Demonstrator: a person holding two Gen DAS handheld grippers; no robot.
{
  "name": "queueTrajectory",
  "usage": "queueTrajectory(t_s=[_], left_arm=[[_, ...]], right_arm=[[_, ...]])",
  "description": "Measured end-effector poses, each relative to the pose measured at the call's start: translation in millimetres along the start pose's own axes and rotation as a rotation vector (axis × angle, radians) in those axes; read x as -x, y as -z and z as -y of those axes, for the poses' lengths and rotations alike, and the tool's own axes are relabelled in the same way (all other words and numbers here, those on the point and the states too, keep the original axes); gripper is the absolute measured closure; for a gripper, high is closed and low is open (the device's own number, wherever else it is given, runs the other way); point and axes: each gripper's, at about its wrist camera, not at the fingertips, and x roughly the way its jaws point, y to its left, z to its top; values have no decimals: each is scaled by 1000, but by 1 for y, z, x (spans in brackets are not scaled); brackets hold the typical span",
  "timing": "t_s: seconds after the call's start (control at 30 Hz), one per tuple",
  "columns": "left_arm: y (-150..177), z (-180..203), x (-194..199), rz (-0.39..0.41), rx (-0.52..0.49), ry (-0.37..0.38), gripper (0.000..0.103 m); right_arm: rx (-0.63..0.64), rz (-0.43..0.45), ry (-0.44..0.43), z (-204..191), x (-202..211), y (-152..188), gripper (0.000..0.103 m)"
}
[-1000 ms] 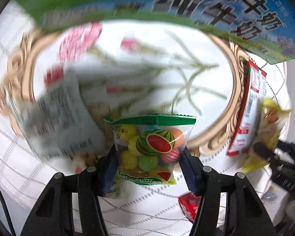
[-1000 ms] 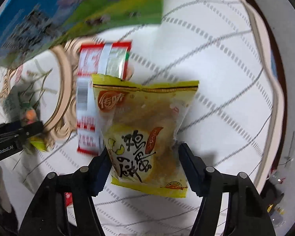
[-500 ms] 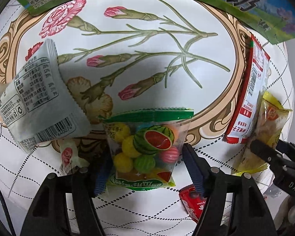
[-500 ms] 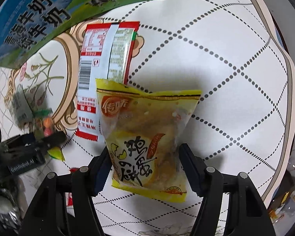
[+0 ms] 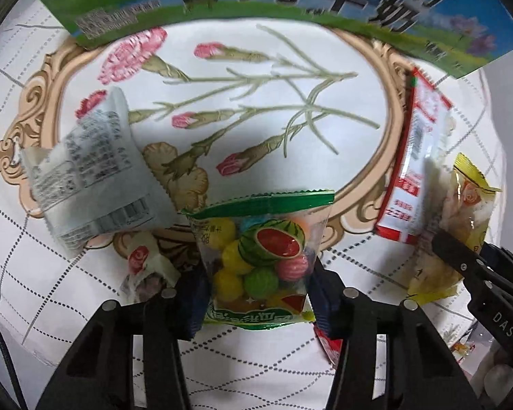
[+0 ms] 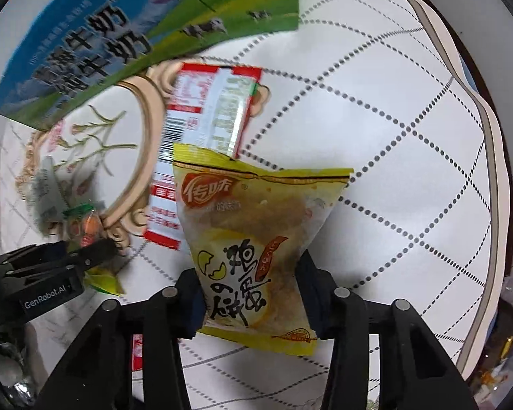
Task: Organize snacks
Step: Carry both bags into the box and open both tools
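My left gripper is shut on a clear candy bag with a green top and fruit pictures, held just above the tablecloth. My right gripper is shut on a yellow snack bag; it shows at the right of the left wrist view too. A red and white snack packet lies on the cloth just beyond the yellow bag. A grey-white packet lies left of the candy bag. A small white candy wrapper lies beside my left fingers.
A blue and green milk carton box stands at the far side of the flowered tablecloth. A red wrapper lies under my left gripper's right finger. The table's edge runs along the right.
Both grippers keep hold of their bags. The left view has tilted and shifted slightly, now blurred. The right gripper has moved a little, with the box nearer in its view.
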Motion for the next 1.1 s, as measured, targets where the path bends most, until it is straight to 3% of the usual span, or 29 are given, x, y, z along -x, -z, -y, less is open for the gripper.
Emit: queueTrajectory(t_s=[0.27,0.4,0.57,0.73,0.83,1.1], left_arm=[[4,5,72,99,8,120,55],[-9,11,130,199,3,181,55],[-56,-3,189,306,-2,171,55],[-113,-30,214,351,20,120,55],[-135,-41,210,341,31,74,55],[-193,-80,156,134,107,52,55]], right_arm=[[19,92,-171,-24,76,-13,56],[54,164,-257,-61,119,-46,56],[119,263,-279,-83,167,-84,56],[173,346,-246,-123,183,-136,56],[185,361,-223,-139,181,-162,56],[193,247,-188,-171,117,-212,56]])
